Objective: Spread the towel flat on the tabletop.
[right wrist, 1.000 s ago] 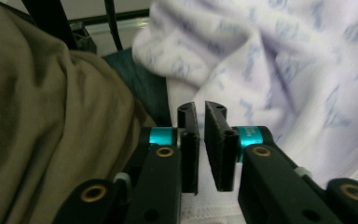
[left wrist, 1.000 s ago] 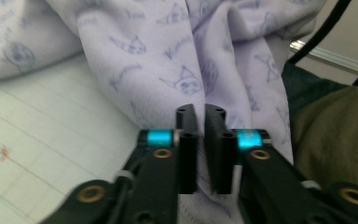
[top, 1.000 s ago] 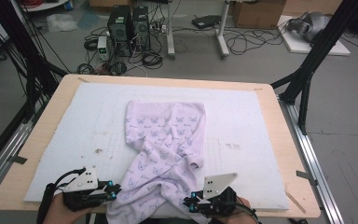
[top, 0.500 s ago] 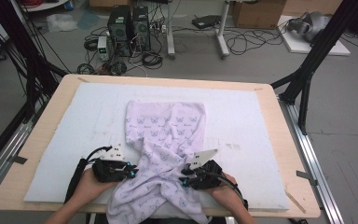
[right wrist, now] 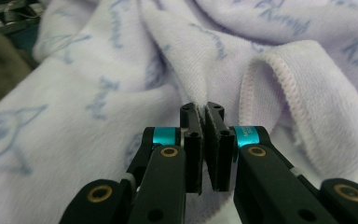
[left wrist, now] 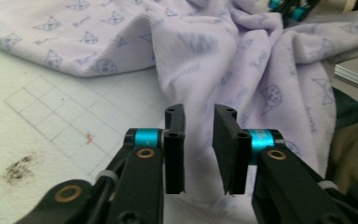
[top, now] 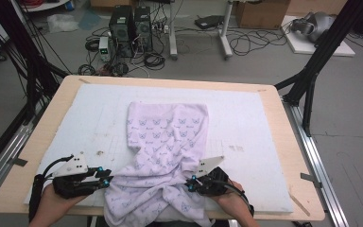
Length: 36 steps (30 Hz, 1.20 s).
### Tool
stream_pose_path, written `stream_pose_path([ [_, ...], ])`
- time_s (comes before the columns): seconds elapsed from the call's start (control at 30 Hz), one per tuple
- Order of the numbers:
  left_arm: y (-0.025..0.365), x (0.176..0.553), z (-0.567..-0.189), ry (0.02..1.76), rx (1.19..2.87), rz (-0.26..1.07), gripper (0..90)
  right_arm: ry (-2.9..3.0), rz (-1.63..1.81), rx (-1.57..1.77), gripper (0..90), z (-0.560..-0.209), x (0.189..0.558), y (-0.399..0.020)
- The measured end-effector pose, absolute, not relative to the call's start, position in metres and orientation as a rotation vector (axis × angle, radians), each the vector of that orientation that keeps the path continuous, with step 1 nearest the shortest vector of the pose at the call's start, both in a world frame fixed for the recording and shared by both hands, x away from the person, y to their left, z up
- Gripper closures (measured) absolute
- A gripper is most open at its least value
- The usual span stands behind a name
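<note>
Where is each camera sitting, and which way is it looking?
High view: above the person's side, looking forward and down at the table; both hands show, with the left gripper and right gripper.
Left gripper view: rides the left gripper, looking along its parted jaws at the cloth.
Right gripper view: rides the right gripper, its jaws pinching a cloth fold.
All three views share the lilac cloth.
</note>
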State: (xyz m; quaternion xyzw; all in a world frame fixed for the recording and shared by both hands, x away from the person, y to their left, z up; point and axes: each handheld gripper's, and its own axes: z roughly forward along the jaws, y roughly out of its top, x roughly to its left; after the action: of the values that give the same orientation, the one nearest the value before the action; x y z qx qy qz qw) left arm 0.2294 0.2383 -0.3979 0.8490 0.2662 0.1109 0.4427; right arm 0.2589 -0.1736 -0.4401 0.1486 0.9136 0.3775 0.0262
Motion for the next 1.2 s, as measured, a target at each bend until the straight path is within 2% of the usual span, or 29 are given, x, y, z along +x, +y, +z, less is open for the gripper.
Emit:
stream_pose_path([
  [0.2, 0.234, 0.248, -0.410, 0.701, 2.127, 0.279, 71.0, 2.845, 1.170, 0.432, 87.0, -0.434, 0.234, -0.193],
  [0.27, 0.233, 0.256, -0.414, 0.725, 2.141, 0.295, 74.2, 2.855, 1.202, 0.413, 86.7, -0.429, 0.224, -0.200],
  [0.4, 0.229, 0.271, -0.421, 0.749, 2.142, 0.279, 75.5, 2.813, 1.308, 0.399, 76.4, -0.415, 0.216, -0.208],
  [0.47, 0.222, 0.278, -0.426, 0.753, 2.146, 0.218, 70.6, 2.758, 1.323, 0.400, 71.9, -0.407, 0.221, -0.206],
  [0.57, 0.209, 0.282, -0.433, 0.740, 2.168, 0.139, 55.7, 2.704, 1.313, 0.424, 65.3, -0.402, 0.237, -0.198],
  [0.6, 0.203, 0.281, -0.435, 0.710, 2.193, 0.131, 54.9, 2.695, 1.322, 0.431, 64.3, -0.401, 0.242, -0.195],
  [0.63, 0.199, 0.281, -0.436, 0.705, 2.198, 0.127, 55.5, 2.683, 1.316, 0.430, 62.4, -0.403, 0.251, -0.186],
  [0.67, 0.195, 0.281, -0.438, 0.684, 2.210, 0.110, 59.8, 2.684, 1.288, 0.429, 62.2, -0.405, 0.256, -0.182],
  [0.7, 0.192, 0.280, -0.439, 0.670, 2.220, 0.118, 70.2, 2.699, 1.243, 0.428, 61.0, -0.411, 0.264, -0.175],
  [0.77, 0.191, 0.279, -0.438, 0.659, 2.225, 0.118, 81.3, 2.729, 1.187, 0.457, 64.0, -0.422, 0.278, -0.166],
  [0.87, 0.197, 0.274, -0.433, 0.663, 2.211, 0.153, 83.6, 2.792, 1.106, 0.468, 80.0, -0.431, 0.285, -0.163],
  [0.9, 0.202, 0.272, -0.430, 0.669, 2.204, 0.161, 83.9, 2.806, 1.091, 0.454, 82.7, -0.432, 0.283, -0.164],
  [1.03, 0.220, 0.260, -0.420, 0.691, 2.172, 0.200, 83.9, 2.791, 1.089, 0.474, 84.6, -0.431, 0.275, -0.182],
  [1.2, 0.231, 0.238, -0.412, 0.671, 2.143, 0.186, 81.1, 2.787, 1.054, 0.552, 84.8, -0.435, 0.264, -0.213],
])
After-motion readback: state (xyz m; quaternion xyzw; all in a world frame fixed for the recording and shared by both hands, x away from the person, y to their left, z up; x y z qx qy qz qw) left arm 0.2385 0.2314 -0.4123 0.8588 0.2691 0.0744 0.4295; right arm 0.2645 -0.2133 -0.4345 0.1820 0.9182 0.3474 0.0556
